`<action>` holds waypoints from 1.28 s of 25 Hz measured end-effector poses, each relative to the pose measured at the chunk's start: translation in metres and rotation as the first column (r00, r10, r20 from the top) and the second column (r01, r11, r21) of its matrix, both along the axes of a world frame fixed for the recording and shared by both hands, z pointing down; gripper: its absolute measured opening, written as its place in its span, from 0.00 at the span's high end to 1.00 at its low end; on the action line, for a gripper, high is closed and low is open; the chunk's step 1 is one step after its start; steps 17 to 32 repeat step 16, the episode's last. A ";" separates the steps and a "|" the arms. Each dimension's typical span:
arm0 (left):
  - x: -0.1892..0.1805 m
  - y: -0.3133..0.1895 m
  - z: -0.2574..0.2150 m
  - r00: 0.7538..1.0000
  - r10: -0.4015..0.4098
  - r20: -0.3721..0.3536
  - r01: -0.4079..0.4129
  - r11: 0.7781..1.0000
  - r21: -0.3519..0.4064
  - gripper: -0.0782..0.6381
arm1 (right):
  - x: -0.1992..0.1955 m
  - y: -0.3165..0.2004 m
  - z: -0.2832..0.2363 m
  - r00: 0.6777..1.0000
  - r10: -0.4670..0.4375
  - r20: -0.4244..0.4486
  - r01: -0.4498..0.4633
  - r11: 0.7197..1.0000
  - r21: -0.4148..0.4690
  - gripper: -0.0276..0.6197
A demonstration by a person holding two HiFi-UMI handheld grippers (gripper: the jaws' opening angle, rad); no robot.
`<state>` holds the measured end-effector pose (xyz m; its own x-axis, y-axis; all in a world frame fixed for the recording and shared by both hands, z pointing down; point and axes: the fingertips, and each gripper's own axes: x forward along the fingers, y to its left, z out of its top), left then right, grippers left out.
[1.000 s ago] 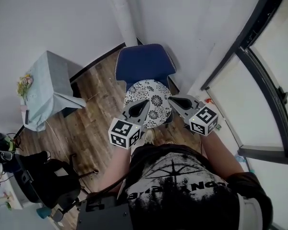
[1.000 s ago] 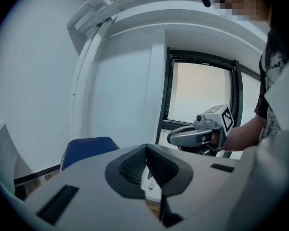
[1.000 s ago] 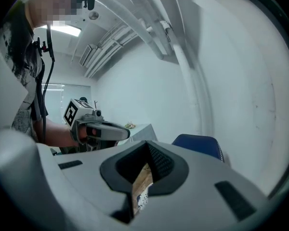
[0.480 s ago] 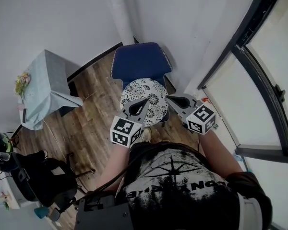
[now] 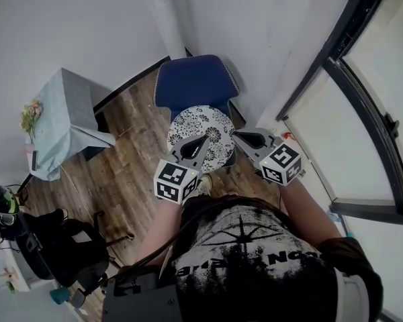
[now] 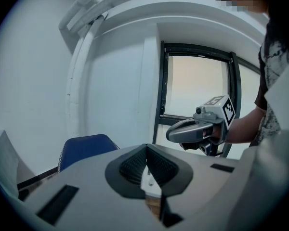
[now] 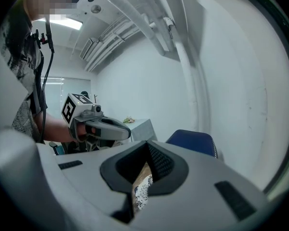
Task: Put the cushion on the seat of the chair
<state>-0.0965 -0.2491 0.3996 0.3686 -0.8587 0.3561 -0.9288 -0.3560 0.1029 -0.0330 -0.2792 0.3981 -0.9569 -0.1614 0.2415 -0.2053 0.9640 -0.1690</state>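
cushion (image 5: 200, 129): round, black-and-white flower print. It is held at the near side of the chair (image 5: 191, 82) and covers the chair's front edge in the head view. I cannot tell whether its underside touches the seat.
cushion attitude: roughly flat, face up. Judged: kept level so it can go down onto the seat without folding.
left gripper (image 5: 203, 141): at the cushion's near-left rim, on the side of the chair facing the person. Its fingers (image 6: 132, 165) are clenched, with a pale sliver of the rim pinched between them.
right gripper (image 5: 238, 137): at the cushion's near-right rim. Its fingers (image 7: 159, 162) are clenched on printed fabric, which shows between them in the right gripper view.
why two grips: judged, a pinch on each side of the rim keeps a soft disc from drooping and lets both hands steer it squarely over the seat.
chair: blue shell with pale edge stitching, set in the corner. Most of the blue is uncovered beyond the cushion.
step in hand: judged, carrying in. The cushion needs to go further over the chair before release.
risk: judged, letting go here could leave it hanging off the front edge.
desk (image 5: 64, 123): cloth-covered, well left of the chair, with flowers (image 5: 31, 118) on it.
window frame (image 5: 336, 72): dark, right of the chair.
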 end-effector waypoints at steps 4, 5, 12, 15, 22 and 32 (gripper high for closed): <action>0.002 0.003 0.001 1.000 0.000 0.003 0.000 1.000 -0.009 0.87 | 0.001 0.003 -0.001 1.000 -0.004 0.003 0.004 1.000 0.005 0.93; 0.002 0.004 0.001 1.000 -0.002 0.003 0.002 1.000 -0.012 0.87 | 0.001 0.003 -0.001 1.000 -0.004 0.004 0.004 1.000 0.004 0.93; 0.009 0.001 0.004 1.000 -0.001 -0.004 0.001 1.000 -0.021 0.87 | 0.010 0.002 0.002 1.000 -0.005 -0.001 0.005 1.000 0.000 0.93; 0.014 -0.004 0.006 1.000 0.003 -0.004 -0.003 1.000 -0.024 0.87 | 0.014 -0.003 0.005 1.000 -0.004 -0.003 0.004 1.000 -0.001 0.93; 0.015 -0.005 0.007 1.000 0.005 -0.005 -0.005 1.000 -0.026 0.87 | 0.015 -0.004 0.006 1.000 -0.004 -0.004 0.004 1.000 -0.001 0.93; 0.015 -0.005 0.007 1.000 0.005 -0.005 -0.005 1.000 -0.026 0.87 | 0.015 -0.004 0.006 1.000 -0.004 -0.004 0.004 1.000 -0.001 0.93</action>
